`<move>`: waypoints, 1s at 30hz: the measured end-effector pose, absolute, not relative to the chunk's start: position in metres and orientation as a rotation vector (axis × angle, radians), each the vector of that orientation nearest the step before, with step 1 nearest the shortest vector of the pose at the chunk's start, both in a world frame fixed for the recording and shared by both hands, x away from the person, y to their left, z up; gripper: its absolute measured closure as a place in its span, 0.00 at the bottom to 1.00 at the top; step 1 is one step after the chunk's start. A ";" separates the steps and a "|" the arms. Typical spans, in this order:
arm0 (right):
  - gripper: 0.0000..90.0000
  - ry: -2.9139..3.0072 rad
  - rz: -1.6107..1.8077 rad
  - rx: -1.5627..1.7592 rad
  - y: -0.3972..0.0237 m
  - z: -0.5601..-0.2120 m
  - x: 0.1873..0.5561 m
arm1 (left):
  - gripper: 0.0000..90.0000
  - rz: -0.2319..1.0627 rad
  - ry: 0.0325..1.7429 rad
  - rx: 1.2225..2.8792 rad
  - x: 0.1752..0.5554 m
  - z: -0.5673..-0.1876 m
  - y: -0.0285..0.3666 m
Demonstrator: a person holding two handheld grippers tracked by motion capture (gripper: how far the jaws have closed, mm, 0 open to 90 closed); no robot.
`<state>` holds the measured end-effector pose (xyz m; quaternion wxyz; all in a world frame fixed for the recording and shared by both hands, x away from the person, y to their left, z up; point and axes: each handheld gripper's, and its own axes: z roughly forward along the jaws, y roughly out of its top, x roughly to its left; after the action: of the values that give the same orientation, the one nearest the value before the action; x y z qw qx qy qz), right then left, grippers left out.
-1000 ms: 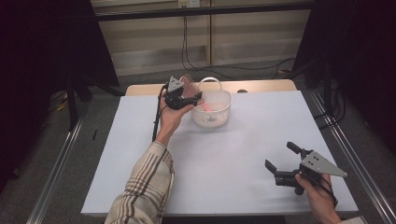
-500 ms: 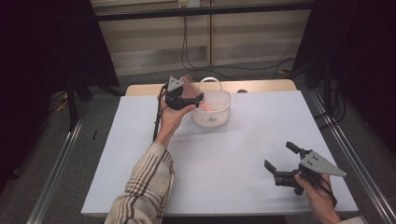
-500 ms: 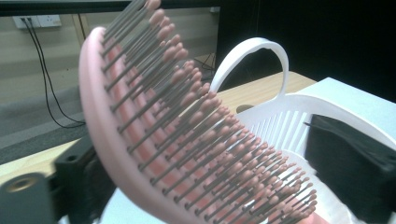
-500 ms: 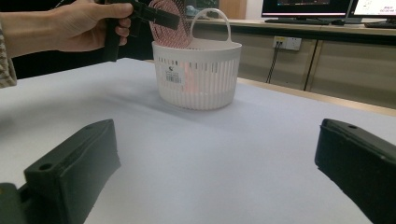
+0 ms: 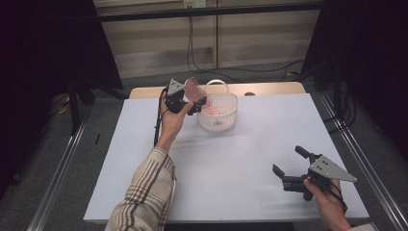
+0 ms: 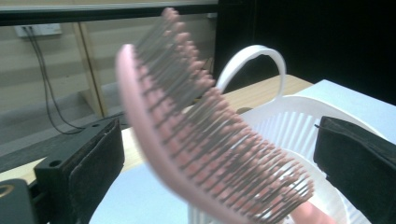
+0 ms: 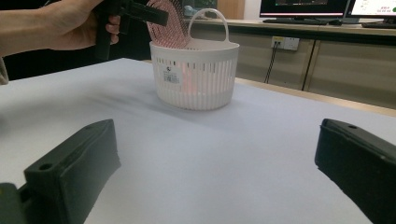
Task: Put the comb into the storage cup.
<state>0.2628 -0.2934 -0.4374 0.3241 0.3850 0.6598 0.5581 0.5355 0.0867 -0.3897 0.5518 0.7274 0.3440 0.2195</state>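
A pink hairbrush (image 6: 187, 126) stands tilted between the wide jaws of my left gripper (image 6: 219, 154), and neither pad touches it. Those jaws have just been opening. From above, the brush head (image 5: 193, 89) sticks up over the near-left rim of a white slatted basket (image 5: 230, 114), its handle pointing down inside. My left gripper (image 5: 196, 102) hovers at that rim. My right gripper (image 5: 288, 160) is held open low over the table's front right, with nothing between its jaws. In the right gripper view the basket (image 7: 194, 74) and brush (image 7: 170, 21) sit far ahead.
The basket has an arched handle (image 5: 216, 83) at its far side. A white table top (image 5: 240, 154) spreads between the two hands. Metal frame rails (image 5: 356, 159) run along both sides. Cables (image 5: 192, 48) hang behind the table.
The left jaws have spread apart and let go of the hairbrush, which now leans with its handle in the basket. The right hand has not moved.
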 end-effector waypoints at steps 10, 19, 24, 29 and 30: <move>0.00 1.723 1.459 1.016 -0.294 -0.438 0.264 | 0.03 0.534 0.793 1.705 0.528 -0.387 0.101; 0.00 1.723 1.459 1.031 -0.296 -0.440 0.265 | 0.03 0.551 0.793 1.671 0.523 -0.380 0.107; 0.00 1.723 1.460 1.027 -0.297 -0.440 0.265 | 0.03 0.560 0.787 1.681 0.519 -0.382 0.110; 0.00 1.726 1.454 1.016 -0.296 -0.440 0.265 | 0.03 0.590 0.765 1.692 0.513 -0.383 0.112; 0.00 1.725 1.453 1.016 -0.295 -0.440 0.265 | 0.03 0.593 0.769 1.686 0.511 -0.384 0.113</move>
<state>0.2652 -0.2953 -0.4399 0.3278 0.3879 0.6587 0.5551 0.5111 0.1130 -0.3835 0.5629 0.7162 0.3268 0.2519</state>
